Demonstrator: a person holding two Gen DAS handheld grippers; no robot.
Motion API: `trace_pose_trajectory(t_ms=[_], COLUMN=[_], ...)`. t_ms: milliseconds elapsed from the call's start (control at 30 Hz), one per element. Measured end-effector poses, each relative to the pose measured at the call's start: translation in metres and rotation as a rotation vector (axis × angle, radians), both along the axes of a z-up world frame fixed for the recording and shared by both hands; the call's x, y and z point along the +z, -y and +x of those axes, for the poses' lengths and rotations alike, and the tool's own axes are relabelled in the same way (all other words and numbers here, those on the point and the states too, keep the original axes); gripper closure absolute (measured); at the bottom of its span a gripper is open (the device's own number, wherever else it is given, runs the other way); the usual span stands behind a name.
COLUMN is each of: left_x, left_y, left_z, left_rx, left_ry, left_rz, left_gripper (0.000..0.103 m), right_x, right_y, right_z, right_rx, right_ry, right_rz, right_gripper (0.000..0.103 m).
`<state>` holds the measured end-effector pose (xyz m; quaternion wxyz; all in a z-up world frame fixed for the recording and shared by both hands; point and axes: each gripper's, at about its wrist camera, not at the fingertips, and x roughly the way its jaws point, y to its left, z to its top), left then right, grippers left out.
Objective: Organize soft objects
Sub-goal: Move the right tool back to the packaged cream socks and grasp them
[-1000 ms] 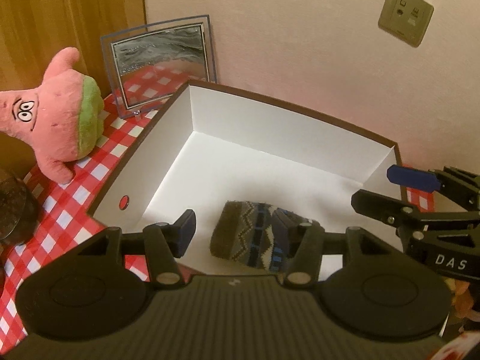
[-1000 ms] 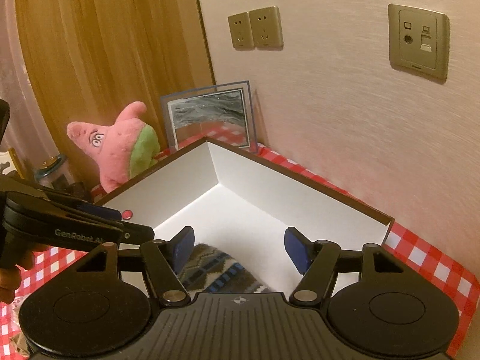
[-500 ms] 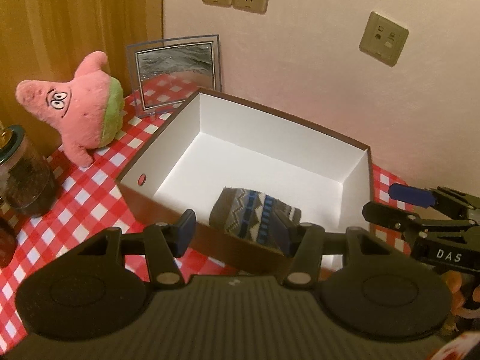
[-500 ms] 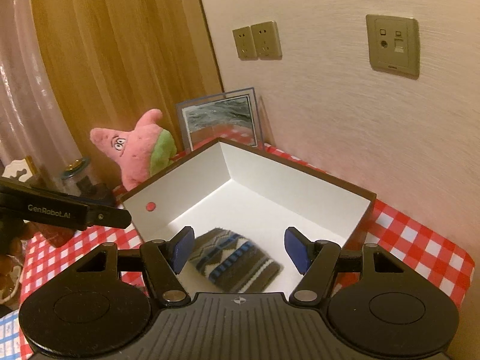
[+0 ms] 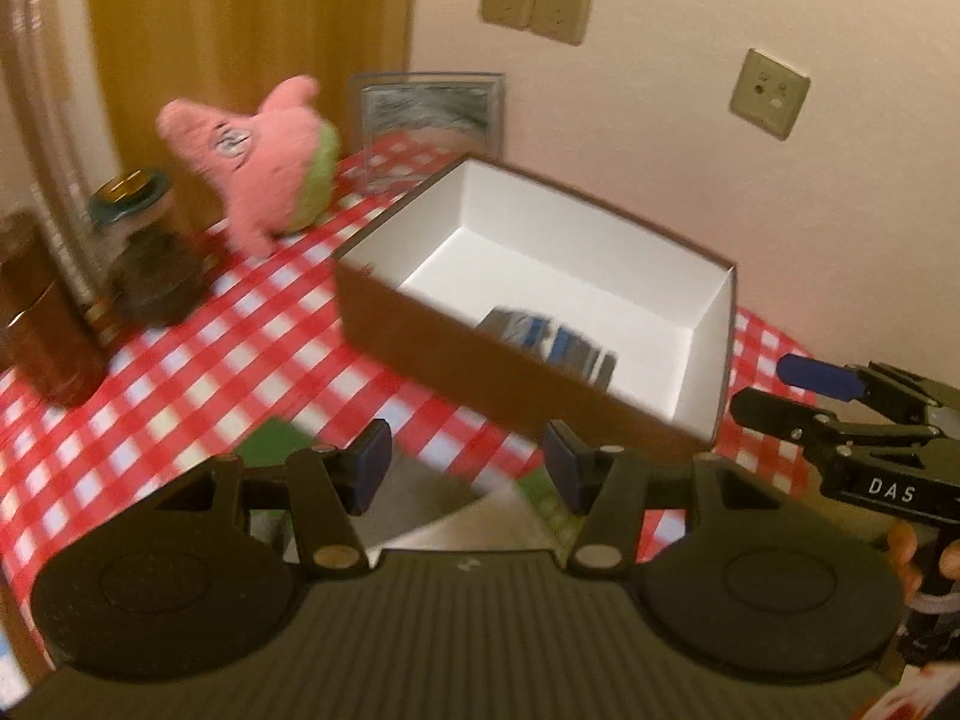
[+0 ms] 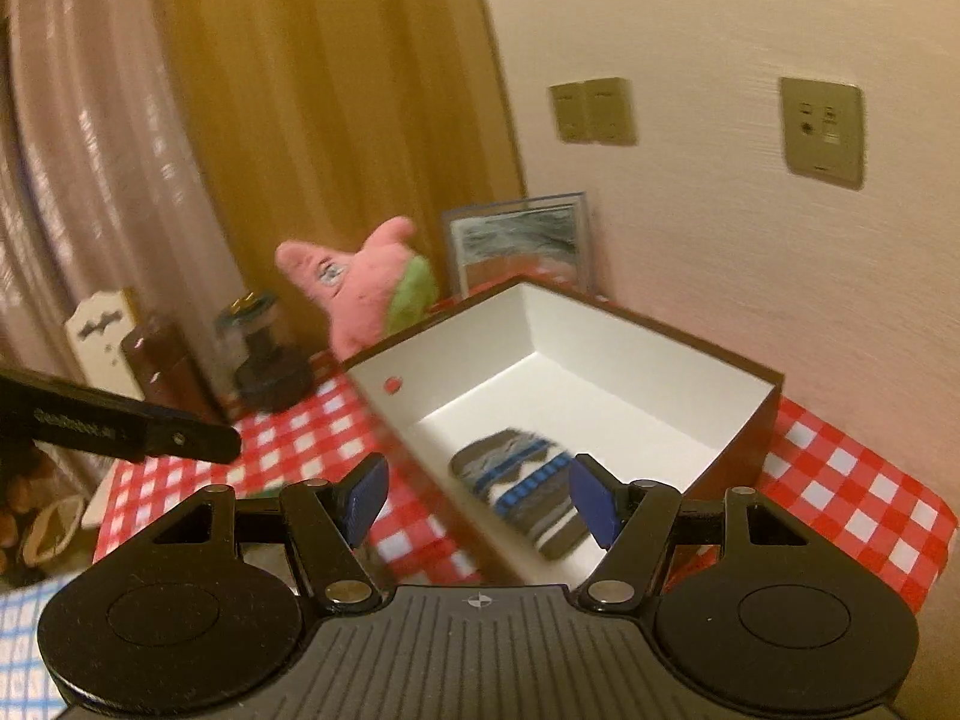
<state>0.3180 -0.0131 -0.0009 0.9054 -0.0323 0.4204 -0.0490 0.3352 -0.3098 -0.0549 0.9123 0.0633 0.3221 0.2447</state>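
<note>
A brown box with a white inside [image 5: 708, 354] [image 6: 744, 420] stands on the red-checked tablecloth against the wall. A folded grey and blue knitted sock [image 5: 549, 345] [image 6: 519, 483] lies on its floor near the front wall. A pink starfish plush [image 5: 264, 162] [image 6: 366, 288] stands left of the box. My left gripper [image 5: 465, 471] hangs open and empty in front of the box, over the cloth. My right gripper [image 6: 477, 495] [image 5: 804, 387] is open and empty too, near the box's front right corner.
A framed picture [image 5: 432, 120] [image 6: 519, 246] leans on the wall behind the box. Glass jars [image 5: 147, 252] [image 6: 264, 354] and a dark container [image 5: 42, 330] stand at the left. Green and grey items [image 5: 438, 498] lie just below my left gripper. A hand [image 5: 912, 558] holds the right gripper.
Both grippers have drawn back and up from inside the box, so the whole box and more tablecloth show. The sock stays in the box. Jaws unchanged.
</note>
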Motion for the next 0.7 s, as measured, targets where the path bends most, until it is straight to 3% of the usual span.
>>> trace_pose_trajectory(t_ms=[300, 433, 700], left_x=[-0.023, -0.040, -0.070], left_y=[-0.040, -0.054, -0.075], left_z=[-0.077, -0.098, -0.113], left_rx=[0.117, 0.172, 0.228], left_ry=[-0.069, -0.098, -0.160], left_rz=[0.035, -0.003, -0.005], left_gripper=[0.050, 0.050, 0.050], right_x=[-0.030, -0.053, -0.109], right_y=[-0.026, -0.033, -0.048], right_z=[-0.041, -0.051, -0.045], right_rx=[0.130, 0.135, 0.026], right_ry=[-0.061, -0.171, -0.407], right_rz=[-0.014, 0.054, 0.165], right_gripper=[0.036, 0.036, 0.037])
